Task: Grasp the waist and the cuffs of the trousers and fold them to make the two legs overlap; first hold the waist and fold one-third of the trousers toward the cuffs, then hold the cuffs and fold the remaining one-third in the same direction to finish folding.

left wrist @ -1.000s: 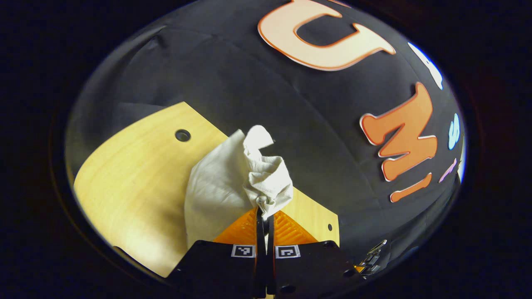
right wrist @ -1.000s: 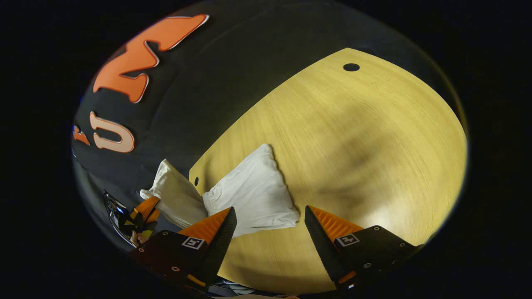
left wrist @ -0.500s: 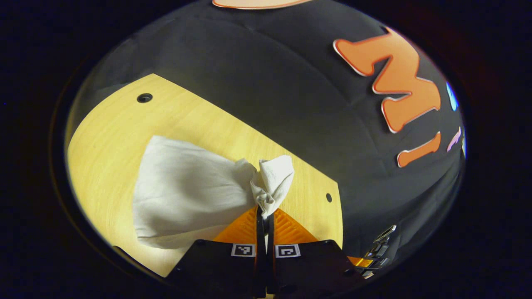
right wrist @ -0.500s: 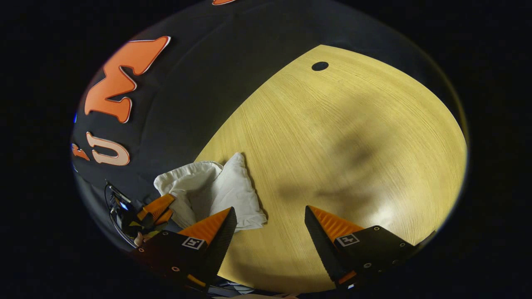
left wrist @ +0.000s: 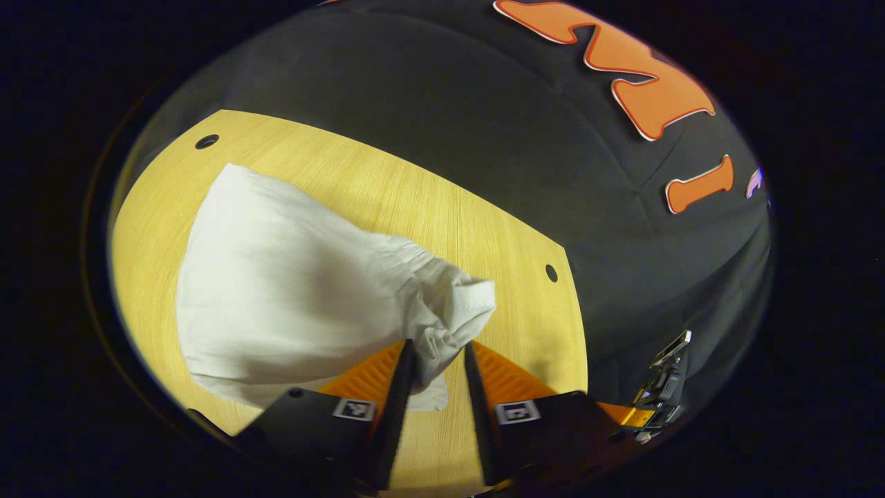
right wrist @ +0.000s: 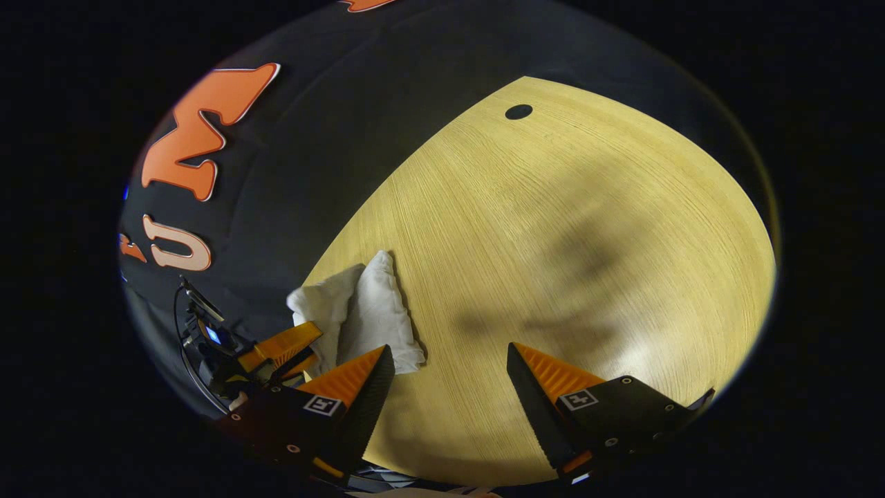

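White trousers are lying in a folded bundle on the wooden bench, near the corner closest to the booth wall, with one bunched end pointing right at the left tool. That tool's jaws are parted, and the gathered bit of cloth sits loosely in the gap between them without looking pinched, so I'd call it let go, not gripping. Makes sense if the fold has just been laid down: you'd drop the cloth low, right over the pile, so it doesn't flop back open. From the right gripper view the right tool is spread wide with nothing in it, hanging over bare bench just beside the bundle, and you can spot the left tool off at the pile's far edge. My guess is the right one is parked out of the way so it doesn't snag the fabric. No boxes, bins or other containers anywhere, just the bench, which has a few small round holes in it.
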A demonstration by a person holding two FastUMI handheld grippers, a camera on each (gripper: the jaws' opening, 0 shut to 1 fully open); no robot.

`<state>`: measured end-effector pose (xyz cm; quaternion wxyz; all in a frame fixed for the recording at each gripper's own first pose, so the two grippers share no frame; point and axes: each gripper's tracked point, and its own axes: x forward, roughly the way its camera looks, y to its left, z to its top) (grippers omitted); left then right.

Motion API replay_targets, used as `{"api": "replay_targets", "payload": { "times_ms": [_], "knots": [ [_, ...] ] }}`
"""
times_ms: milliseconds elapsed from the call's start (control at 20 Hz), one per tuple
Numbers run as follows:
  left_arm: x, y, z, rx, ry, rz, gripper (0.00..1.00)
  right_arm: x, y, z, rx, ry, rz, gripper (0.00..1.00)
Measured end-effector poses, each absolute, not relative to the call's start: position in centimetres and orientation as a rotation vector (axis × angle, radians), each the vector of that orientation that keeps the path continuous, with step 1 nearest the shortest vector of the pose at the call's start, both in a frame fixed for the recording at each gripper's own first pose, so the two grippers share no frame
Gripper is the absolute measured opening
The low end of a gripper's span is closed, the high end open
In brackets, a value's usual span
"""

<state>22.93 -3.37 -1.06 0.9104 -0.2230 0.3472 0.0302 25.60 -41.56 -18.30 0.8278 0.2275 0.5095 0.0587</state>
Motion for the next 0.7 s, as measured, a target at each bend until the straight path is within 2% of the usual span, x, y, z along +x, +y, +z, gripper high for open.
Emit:
{"api": "replay_targets", "payload": {
  "times_ms": [100,400,450,500,700],
  "knots": [
    [22.0,-1.6,0.6,-0.421,0.71,0.086,1.0,25.4,-41.4,-17.7,0.45,1.063,0.13,0.98],
    [17.3,4.3,6.9,-0.233,0.541,0.194,0.99,25.9,-39.6,-12.3,0.25,0.89,0.151,0.98],
    [16.5,5.2,8.6,-0.201,0.505,0.215,0.96,26.0,-39.1,-10.9,0.202,0.844,0.162,0.98],
    [16.0,6.0,10.4,-0.169,0.467,0.234,0.99,26.1,-38.3,-9.4,0.158,0.793,0.18,0.98],
    [15.5,7.2,14.8,-0.051,0.335,0.297,0.99,25.3,-34.1,-2.4,0.054,0.536,0.253,0.98]
  ]
}}
